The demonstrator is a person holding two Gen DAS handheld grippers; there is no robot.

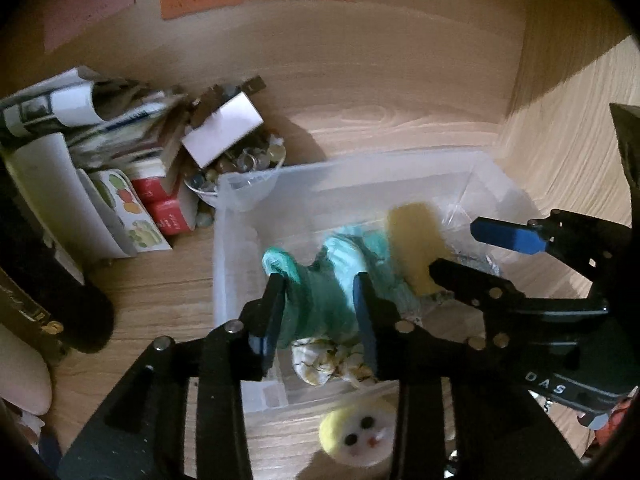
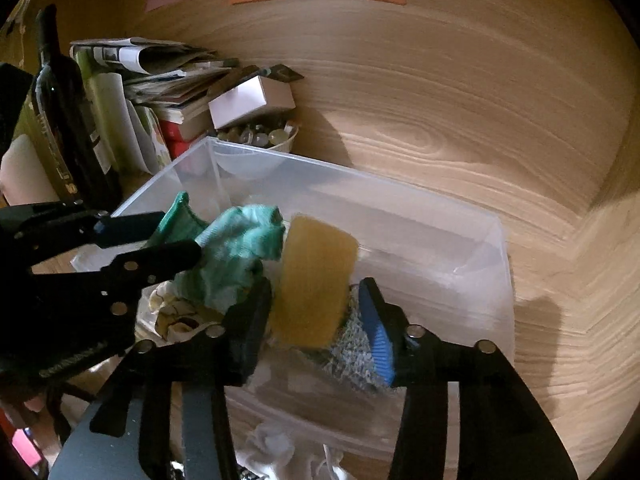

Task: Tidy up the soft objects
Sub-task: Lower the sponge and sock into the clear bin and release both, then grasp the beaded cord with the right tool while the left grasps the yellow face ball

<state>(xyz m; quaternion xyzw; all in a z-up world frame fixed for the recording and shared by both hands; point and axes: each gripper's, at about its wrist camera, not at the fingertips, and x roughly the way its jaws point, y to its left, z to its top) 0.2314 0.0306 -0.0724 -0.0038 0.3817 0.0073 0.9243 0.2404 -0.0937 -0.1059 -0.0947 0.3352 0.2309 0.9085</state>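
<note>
A clear plastic bin (image 1: 224, 248) (image 2: 460, 216) stands on the wooden surface. My left gripper (image 1: 320, 308) is shut on a teal green cloth (image 1: 324, 292) over the bin; it also shows in the right wrist view (image 2: 236, 248). A cream patterned cloth (image 1: 328, 360) lies in the bin below. My right gripper (image 2: 316, 320) (image 1: 460, 252) is open over the bin, and a yellow sponge (image 2: 312, 280) (image 1: 416, 240) sits blurred between its fingers. A grey knitted cloth (image 2: 348, 348) lies under it. A yellow plush face (image 1: 356, 432) lies in front of the bin.
Books and newspapers (image 1: 100, 120) (image 2: 160, 68) are stacked at the back left beside a white box (image 1: 224, 128) and a bowl of glass beads (image 2: 260, 136). A dark wine bottle (image 2: 64, 112) stands at the left. A white cloth (image 2: 276, 452) lies before the bin.
</note>
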